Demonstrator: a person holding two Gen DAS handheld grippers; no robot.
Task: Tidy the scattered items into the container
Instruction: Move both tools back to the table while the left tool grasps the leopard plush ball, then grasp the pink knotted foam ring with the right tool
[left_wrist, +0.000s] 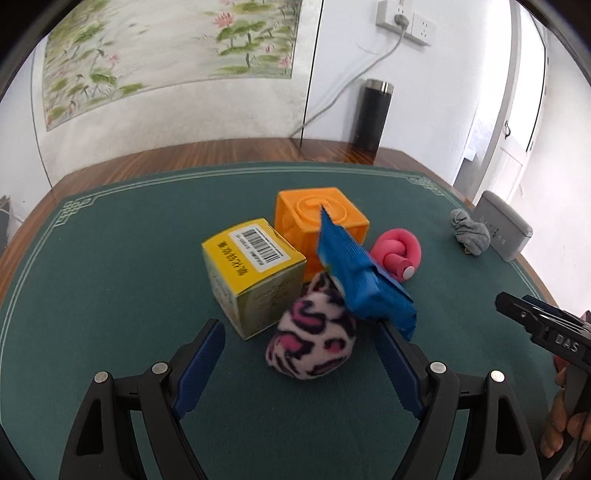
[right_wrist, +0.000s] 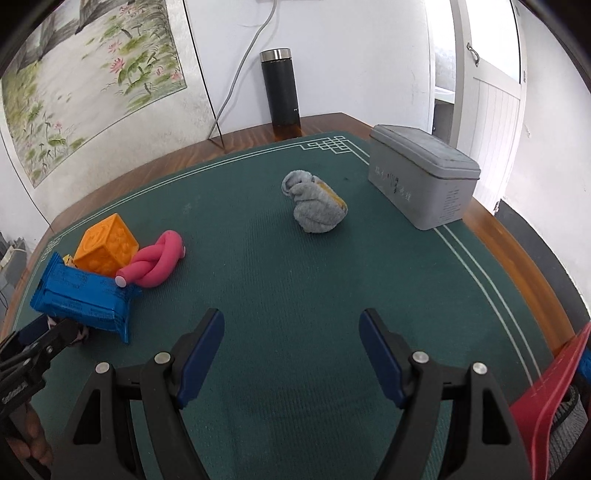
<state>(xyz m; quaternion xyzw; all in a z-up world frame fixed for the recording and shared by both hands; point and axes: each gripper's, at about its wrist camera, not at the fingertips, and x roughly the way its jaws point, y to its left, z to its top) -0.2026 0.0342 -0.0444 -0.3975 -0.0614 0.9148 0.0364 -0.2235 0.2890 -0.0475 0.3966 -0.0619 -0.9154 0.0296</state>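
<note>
- Lying loose on the green mat (right_wrist: 295, 295) of the desk are six items; none is seen inside a container.
- A cluster sits at the left: yellow box (left_wrist: 255, 271), orange cube (left_wrist: 317, 225), pink knotted toy (left_wrist: 397, 254), blue packet (left_wrist: 364, 280) and spotted sock ball (left_wrist: 314, 338). The packet leans on the cube and over the sock ball.
- A grey sock ball (right_wrist: 314, 205) lies alone, well apart from the cluster and near the grey tin (right_wrist: 421, 181).
- The grey tin stands at the far right edge of the mat with its lid on. Judgement: it may be the container, though a red edge (right_wrist: 554, 391) at the right of the right wrist view could belong to another; its nature cannot be told.
- Judgement: as far as shown, all six items remain to be placed.
- Left gripper (left_wrist: 299, 343): fingers spread wide, holding nothing. The spotted sock ball lies between the fingertips; the blue packet overlaps the right fingertip.
- Right gripper (right_wrist: 293, 332): fingers spread wide, empty. The grey sock ball lies ahead, apart from the tips.
</note>
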